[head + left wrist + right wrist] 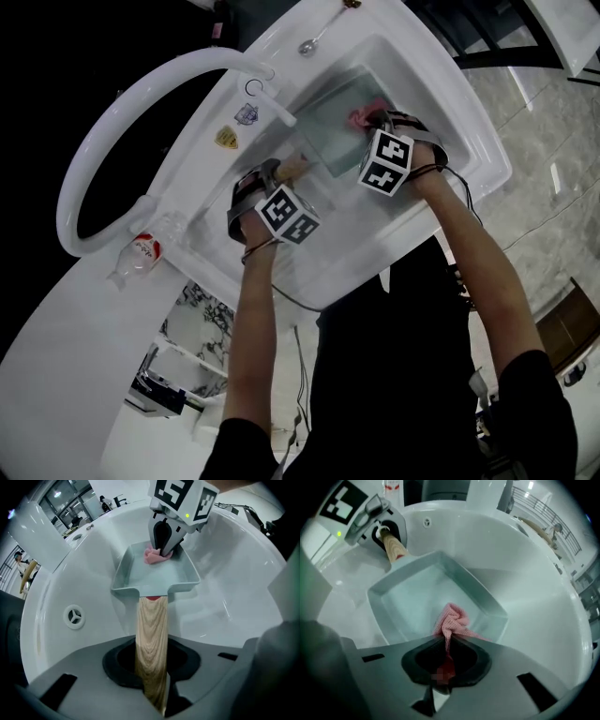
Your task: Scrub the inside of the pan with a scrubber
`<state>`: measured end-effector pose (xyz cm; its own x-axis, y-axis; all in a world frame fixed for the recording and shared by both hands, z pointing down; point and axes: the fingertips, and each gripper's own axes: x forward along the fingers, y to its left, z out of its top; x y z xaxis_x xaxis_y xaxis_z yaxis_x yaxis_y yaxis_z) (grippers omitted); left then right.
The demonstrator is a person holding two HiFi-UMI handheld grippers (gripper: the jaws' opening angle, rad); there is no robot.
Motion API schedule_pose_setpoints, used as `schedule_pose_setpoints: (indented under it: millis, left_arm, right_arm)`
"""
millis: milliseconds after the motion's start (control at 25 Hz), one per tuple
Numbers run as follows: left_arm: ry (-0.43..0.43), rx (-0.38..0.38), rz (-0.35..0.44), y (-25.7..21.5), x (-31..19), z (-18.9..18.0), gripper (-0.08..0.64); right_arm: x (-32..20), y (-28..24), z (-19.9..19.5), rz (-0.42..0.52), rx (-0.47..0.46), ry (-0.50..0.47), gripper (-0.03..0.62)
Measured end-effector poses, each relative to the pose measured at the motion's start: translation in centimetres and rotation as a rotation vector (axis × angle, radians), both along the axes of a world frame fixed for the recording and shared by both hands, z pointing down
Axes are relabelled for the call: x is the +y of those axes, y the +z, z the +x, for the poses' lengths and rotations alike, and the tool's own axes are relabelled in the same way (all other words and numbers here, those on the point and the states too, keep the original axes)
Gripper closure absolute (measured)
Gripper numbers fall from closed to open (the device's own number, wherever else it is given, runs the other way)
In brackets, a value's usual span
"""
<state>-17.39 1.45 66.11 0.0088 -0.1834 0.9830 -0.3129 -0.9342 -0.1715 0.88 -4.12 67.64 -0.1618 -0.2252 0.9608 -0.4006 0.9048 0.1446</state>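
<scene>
A square pale-green pan point(333, 112) point(154, 579) point(415, 597) lies in the white sink. Its wooden handle point(152, 634) point(395, 549) runs back between the jaws of my left gripper point(152, 670) point(279, 180), which is shut on it. A pink mesh scrubber point(452, 619) point(153, 556) point(360, 117) rests on the pan's floor near the far wall. My right gripper point(446, 654) point(377, 129) is shut on the scrubber's top and points steeply down into the pan. The left gripper view has the right gripper point(164, 543) standing over the scrubber.
The white sink basin point(450, 127) surrounds the pan closely, with a round overflow fitting point(74, 617) on its wall. A curved white faucet point(141, 98) arches over the left rim. A plastic bottle with a red label point(141, 253) lies on the counter. A metal utensil point(314, 39) lies at the sink's far edge.
</scene>
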Motion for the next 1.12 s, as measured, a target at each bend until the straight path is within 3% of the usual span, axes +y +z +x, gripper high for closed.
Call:
schedule_pose_setpoints:
  millis: [120,240,440,600,720,880,1000,1120]
  left_arm:
    - [-0.005,0.000,-0.003,-0.1,0.0,0.0,0.454]
    - [-0.001,-0.015,0.008,-0.1,-0.2,-0.3,0.454]
    - [-0.002,-0.020,0.002,-0.2,-0.1,-0.3,0.454]
    - [0.000,-0.021,0.005,-0.1,-0.1,-0.2,0.454]
    - [0.010,-0.030,0.004,-0.1,0.0,-0.3,0.454]
    - [0.019,-0.032,0.004,-0.1,0.1,-0.2,0.454]
    - [0.020,-0.031,0.008,-0.1,0.1,-0.2,0.454]
    - [0.023,-0.031,0.013,0.0,0.1,-0.2,0.454]
  right_arm:
    - [-0.3,0.3,1.8,0.046,0.147,-0.073,0.548]
    - [0.7,0.2,1.0,0.038,0.173,-0.110,0.548]
    - [3.9,-1.1,-5.5,-0.066,-0.077,-0.111,0.548]
    - [5.6,-1.6,-8.9,-0.125,-0.164,-0.145,0.548]
    - [6.8,-1.8,-10.3,-0.244,-0.239,-0.077,0.548]
    - [7.3,-1.7,-9.7,-0.405,-0.259,0.028,0.548]
    - [6.8,-1.1,-7.2,-0.490,-0.211,0.111,0.548]
    - [5.3,-0.2,-3.0,-0.495,-0.101,0.172,0.548]
